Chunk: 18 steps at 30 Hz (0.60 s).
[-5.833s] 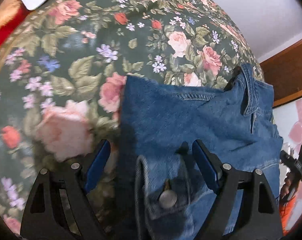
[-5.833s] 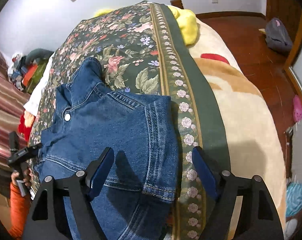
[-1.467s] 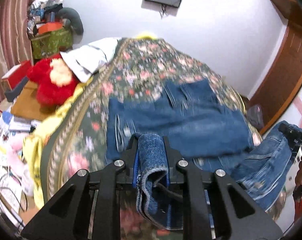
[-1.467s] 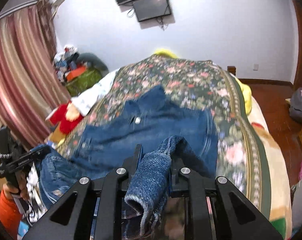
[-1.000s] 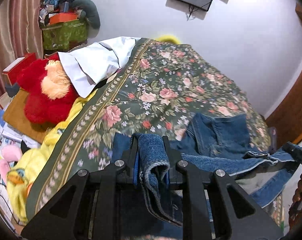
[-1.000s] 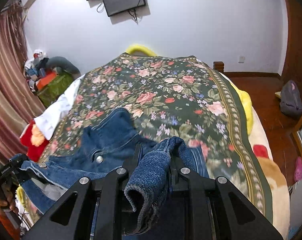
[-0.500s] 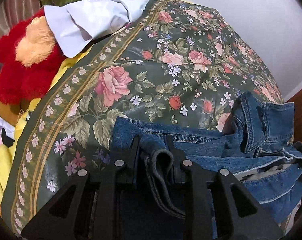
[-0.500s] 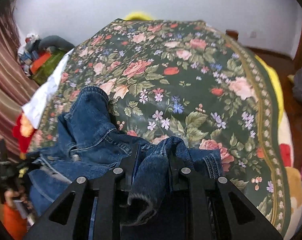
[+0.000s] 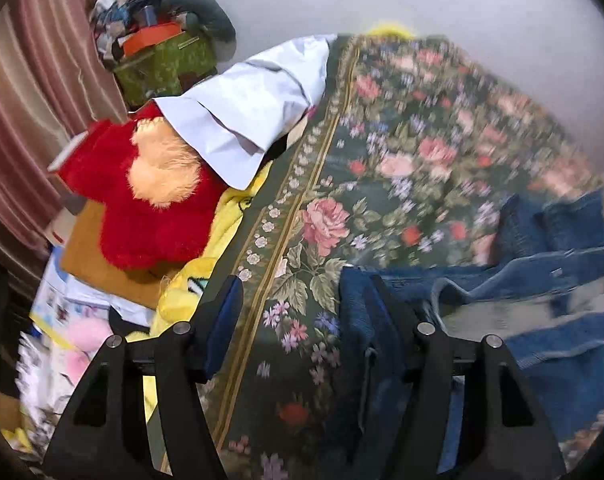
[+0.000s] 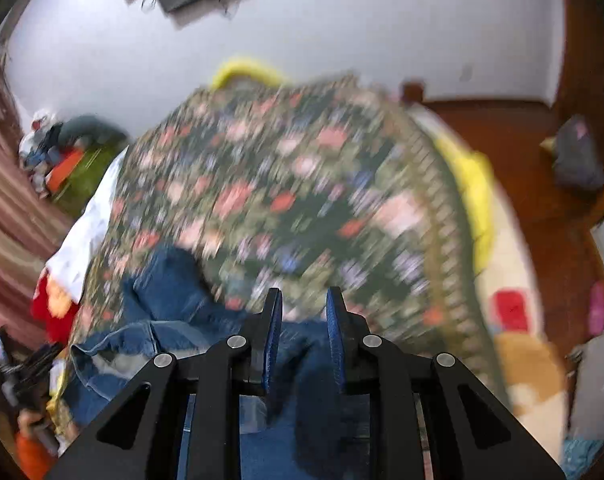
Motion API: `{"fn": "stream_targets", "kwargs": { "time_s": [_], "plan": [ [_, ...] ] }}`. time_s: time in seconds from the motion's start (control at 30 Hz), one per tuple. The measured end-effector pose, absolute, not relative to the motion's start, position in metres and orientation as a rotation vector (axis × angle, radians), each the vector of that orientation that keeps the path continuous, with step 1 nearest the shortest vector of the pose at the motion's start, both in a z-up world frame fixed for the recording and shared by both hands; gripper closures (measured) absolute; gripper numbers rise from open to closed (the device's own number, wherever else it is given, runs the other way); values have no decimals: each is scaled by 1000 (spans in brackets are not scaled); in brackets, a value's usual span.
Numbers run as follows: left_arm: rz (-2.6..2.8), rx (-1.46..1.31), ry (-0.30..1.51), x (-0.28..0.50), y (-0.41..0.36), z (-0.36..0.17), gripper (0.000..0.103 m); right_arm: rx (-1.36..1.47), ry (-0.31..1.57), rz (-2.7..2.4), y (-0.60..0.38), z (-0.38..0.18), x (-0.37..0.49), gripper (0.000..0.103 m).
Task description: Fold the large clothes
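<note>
A blue denim jacket (image 9: 542,312) lies folded over on the floral bedspread (image 9: 402,152). In the left wrist view its left edge sits against my right finger, and my left gripper (image 9: 302,312) is open with bedspread between its jaws. In the right wrist view the jacket (image 10: 170,292) lies lower left and under my right gripper (image 10: 302,316). Its jaws stand a narrow gap apart with no cloth between them. The view is blurred by motion.
A red plush toy (image 9: 142,200), a white cloth (image 9: 254,120) and a green box (image 9: 166,68) lie off the bed's left side. Yellow bedding (image 10: 474,184) and a wooden floor (image 10: 522,148) with a grey bag (image 10: 578,160) are to the right.
Both grippers have let go of the denim they held half a second ago. The left jaws have opened wide; the right jaws have parted slightly. Both cameras have tilted up from the jacket.
</note>
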<state>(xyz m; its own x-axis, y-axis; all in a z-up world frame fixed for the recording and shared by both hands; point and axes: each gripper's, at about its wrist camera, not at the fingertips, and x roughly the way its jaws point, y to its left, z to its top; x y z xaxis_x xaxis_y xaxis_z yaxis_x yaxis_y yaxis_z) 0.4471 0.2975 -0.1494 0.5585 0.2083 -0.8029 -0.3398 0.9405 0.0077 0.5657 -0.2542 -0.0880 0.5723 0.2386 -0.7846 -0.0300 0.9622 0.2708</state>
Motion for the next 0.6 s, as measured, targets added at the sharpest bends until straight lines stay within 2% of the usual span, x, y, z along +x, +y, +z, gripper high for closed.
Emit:
{"fn": "stream_targets", "kwargs": {
  "time_s": [0.23, 0.6],
  "plan": [
    [235, -129, 913, 418, 267, -124, 39, 68, 945, 281, -235, -67, 506, 85],
    [-25, -59, 986, 410, 158, -151, 39, -129, 1037, 427, -173, -127, 449, 85]
  ]
}}
